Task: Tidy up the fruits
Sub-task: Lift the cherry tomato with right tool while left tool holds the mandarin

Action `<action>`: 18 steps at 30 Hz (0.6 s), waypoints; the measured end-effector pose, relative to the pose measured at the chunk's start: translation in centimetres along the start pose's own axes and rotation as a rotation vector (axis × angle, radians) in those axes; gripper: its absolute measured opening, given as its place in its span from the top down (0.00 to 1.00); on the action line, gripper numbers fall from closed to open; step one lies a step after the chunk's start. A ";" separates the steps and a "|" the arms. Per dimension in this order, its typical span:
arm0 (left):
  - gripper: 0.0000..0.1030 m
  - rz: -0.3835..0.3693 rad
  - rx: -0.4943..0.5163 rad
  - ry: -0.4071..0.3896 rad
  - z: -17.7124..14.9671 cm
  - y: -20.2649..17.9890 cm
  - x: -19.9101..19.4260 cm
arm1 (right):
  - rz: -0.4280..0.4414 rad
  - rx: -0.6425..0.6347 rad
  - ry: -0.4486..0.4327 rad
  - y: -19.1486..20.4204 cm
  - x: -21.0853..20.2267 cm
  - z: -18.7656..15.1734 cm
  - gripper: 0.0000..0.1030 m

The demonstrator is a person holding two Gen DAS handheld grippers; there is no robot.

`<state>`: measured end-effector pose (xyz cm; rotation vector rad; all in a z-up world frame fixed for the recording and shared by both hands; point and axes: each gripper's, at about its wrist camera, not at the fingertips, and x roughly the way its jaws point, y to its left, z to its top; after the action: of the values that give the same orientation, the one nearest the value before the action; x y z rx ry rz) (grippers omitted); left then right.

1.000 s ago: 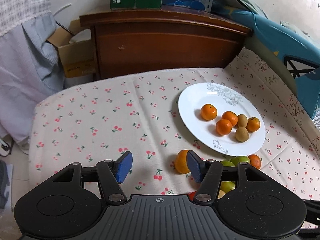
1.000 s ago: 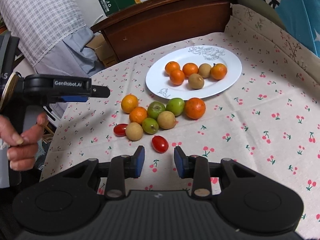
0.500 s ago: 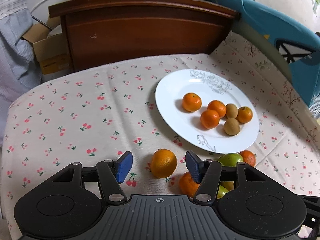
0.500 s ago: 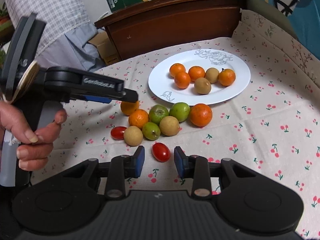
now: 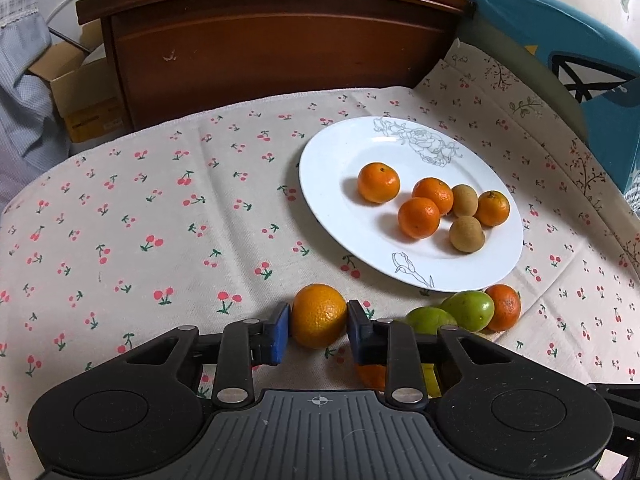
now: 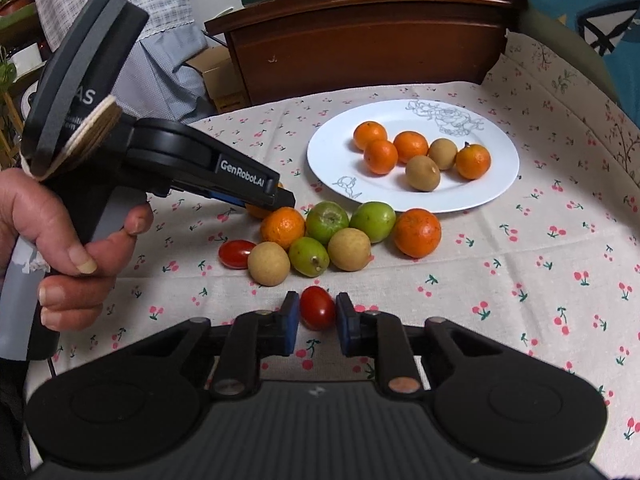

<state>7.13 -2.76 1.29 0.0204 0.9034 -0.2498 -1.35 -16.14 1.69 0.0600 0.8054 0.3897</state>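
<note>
The cream tablecloth printed with red cherries (image 5: 168, 216) carries the round white china plate with grey flower drawings (image 5: 344, 152), which sits at about one o'clock in the left wrist view and already holds four small mandarins and two brown longans. Since a second ago both tools have pushed forward and narrowed. The left gripper (image 5: 316, 326), then spread wide over bare cloth, now brackets the large yellow-orange orange (image 5: 319, 315), its blue pads touching or all but touching the peel on either side; whether it bears weight yet I cannot tell. The right gripper (image 6: 317, 322) has closed in from a loose gap to flank the small red oval cherry tomato (image 6: 317, 307) at twelve o'clock, pads just beside its skin, the tomato resting on the cloth. The loose heap of green, tan and orange fruit (image 6: 340, 232) lies untouched beyond it. Both picks look nearly secured, so two more pieces seem ready to be lifted for sorting.
</note>
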 end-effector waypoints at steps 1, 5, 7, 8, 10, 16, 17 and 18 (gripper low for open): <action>0.74 0.000 0.000 -0.001 0.0 0.0 0.0 | 0.000 0.001 0.001 0.0 0.0 0.0 0.82; 0.74 -0.002 -0.008 -0.009 -0.1 0.0 -0.2 | -0.003 0.007 0.000 0.0 -0.1 0.0 0.82; 0.74 0.001 -0.017 -0.015 -0.2 0.1 -0.5 | -0.003 0.010 -0.004 -0.1 -0.2 0.1 0.82; 0.74 0.004 -0.019 -0.019 -0.2 0.2 -0.7 | -0.003 0.012 -0.006 -0.2 -0.3 0.2 0.82; 0.74 0.015 -0.017 -0.033 -0.2 0.2 -1.2 | -0.006 0.021 -0.012 -0.3 -0.5 0.2 0.82; 0.74 0.017 -0.047 -0.060 -0.8 0.4 -2.9 | 0.001 0.068 -0.024 -0.9 -0.9 0.5 0.82; 0.74 0.022 -0.044 -0.062 -1.1 0.3 -3.0 | -0.002 0.072 -0.025 -1.0 -0.9 0.5 0.82; 0.74 0.028 -0.041 -0.063 -1.3 0.2 -3.3 | -0.004 0.078 -0.024 -1.1 -1.0 0.5 0.82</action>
<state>4.24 -1.76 3.01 -0.0124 0.8448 -0.2051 -1.25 -17.42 2.50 0.1353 0.7964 0.3528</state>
